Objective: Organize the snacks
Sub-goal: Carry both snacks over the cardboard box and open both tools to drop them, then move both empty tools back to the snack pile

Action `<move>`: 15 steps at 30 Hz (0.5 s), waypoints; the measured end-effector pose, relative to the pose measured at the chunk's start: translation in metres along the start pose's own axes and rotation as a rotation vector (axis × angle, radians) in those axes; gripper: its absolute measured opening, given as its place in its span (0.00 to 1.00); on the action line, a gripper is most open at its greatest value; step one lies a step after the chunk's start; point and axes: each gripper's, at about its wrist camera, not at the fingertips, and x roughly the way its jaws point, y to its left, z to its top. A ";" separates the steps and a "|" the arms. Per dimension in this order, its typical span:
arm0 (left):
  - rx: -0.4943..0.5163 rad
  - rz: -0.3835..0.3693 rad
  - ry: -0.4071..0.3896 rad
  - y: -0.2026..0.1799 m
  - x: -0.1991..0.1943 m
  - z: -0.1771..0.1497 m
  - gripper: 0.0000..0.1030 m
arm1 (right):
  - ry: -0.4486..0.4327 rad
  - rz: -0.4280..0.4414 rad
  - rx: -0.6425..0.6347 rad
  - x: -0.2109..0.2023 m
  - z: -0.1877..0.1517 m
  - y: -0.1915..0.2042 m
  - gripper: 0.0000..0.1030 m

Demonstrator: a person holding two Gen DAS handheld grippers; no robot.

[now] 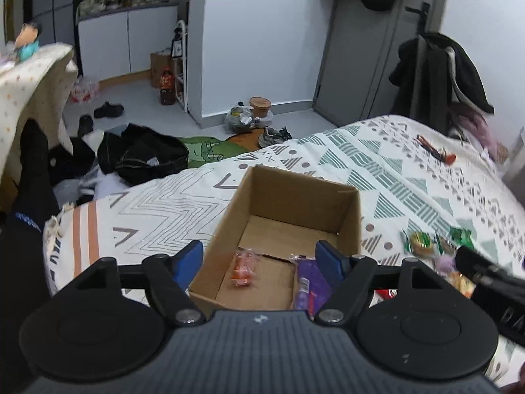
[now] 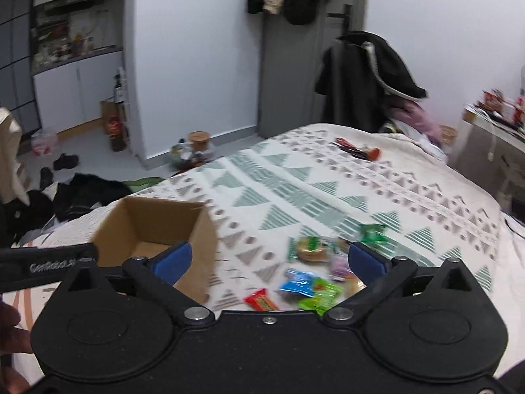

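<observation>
Cardboard box [image 1: 288,229] sits open on the bed [image 1: 410,177], near its left edge. Two snacks lie on the box floor: an orange packet [image 1: 242,268] and a purple packet [image 1: 310,284], the latter against the right wall. The rest of the box floor is bare.

Left gripper [image 1: 259,256] hovers over the near end of the box, jaws wide apart, nothing between them. Judged: a drop-off done, or hand idle.

Right gripper [image 2: 269,257] is over the loose pile, jaws also wide apart, nothing held. This view is motion-blurred, so counts are rough.

Pile on the blanket, just right of the box:
- red packet [image 2: 261,299], nearest the box
- blue packet [image 2: 297,281]
- lime packet [image 2: 320,297], touching the blue one
- round biscuit [image 2: 310,246] in a green wrapper
- green packet [image 2: 372,231], farthest out
- a pale purple piece by the right pad, too blurred to name

Progress, as a judgement: early. Two items boxed, at least six left outside. All remaining ones are close together and near the box, so transfers should be short.

A red-and-black object [image 2: 357,149] lies well apart near the far end of the bed; cannot tell whether it is a snack.
</observation>
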 end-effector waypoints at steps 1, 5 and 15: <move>0.018 0.004 -0.003 -0.006 -0.003 -0.001 0.72 | 0.002 0.003 0.016 -0.002 0.000 -0.009 0.99; 0.037 -0.024 0.019 -0.022 -0.010 -0.004 0.72 | -0.007 0.020 0.058 -0.010 -0.006 -0.037 0.99; 0.118 -0.078 0.027 -0.067 -0.034 -0.009 0.80 | -0.022 -0.021 0.125 -0.027 -0.016 -0.094 1.00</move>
